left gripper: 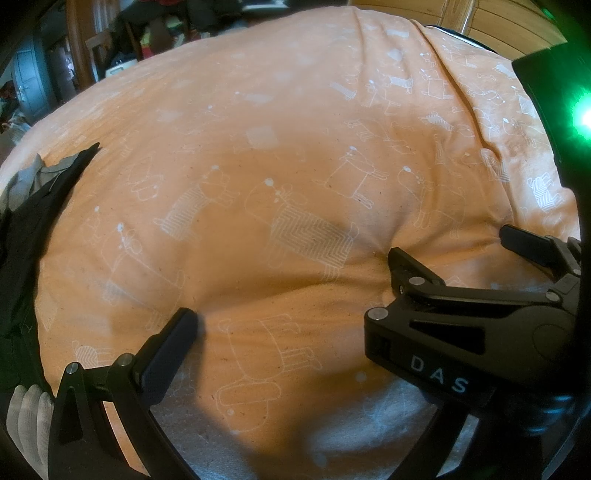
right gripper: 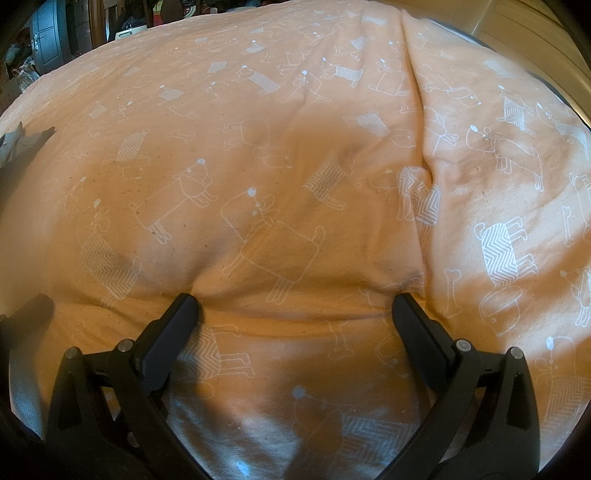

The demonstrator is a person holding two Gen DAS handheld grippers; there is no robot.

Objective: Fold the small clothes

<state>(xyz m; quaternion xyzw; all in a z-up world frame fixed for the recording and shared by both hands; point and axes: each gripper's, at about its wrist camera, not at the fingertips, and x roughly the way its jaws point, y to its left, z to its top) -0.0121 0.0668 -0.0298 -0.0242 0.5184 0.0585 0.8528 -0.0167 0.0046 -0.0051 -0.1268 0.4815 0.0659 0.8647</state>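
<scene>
A pile of small clothes, black (left gripper: 33, 229) and grey (left gripper: 22, 181), lies at the left edge of the bed; its grey tip (right gripper: 14, 140) shows in the right wrist view. My left gripper (left gripper: 291, 317) is open over bare orange bedding, its left finger (left gripper: 177, 339) touching the cover and its right finger hidden behind the other tool. My right gripper (right gripper: 295, 301) is open too, both fingertips pressing into the cover. In the left wrist view the right gripper (left gripper: 454, 247) sits just to the right, marked "DAS". Neither holds any cloth.
An orange bed cover (left gripper: 258, 110) printed with white dogs fills both views, with a long crease (right gripper: 424, 147) on the right. A white-gloved hand (left gripper: 29, 413) shows at lower left. Cluttered furniture (left gripper: 110, 44) stands beyond the far left edge, wood panelling (left gripper: 509, 26) at far right.
</scene>
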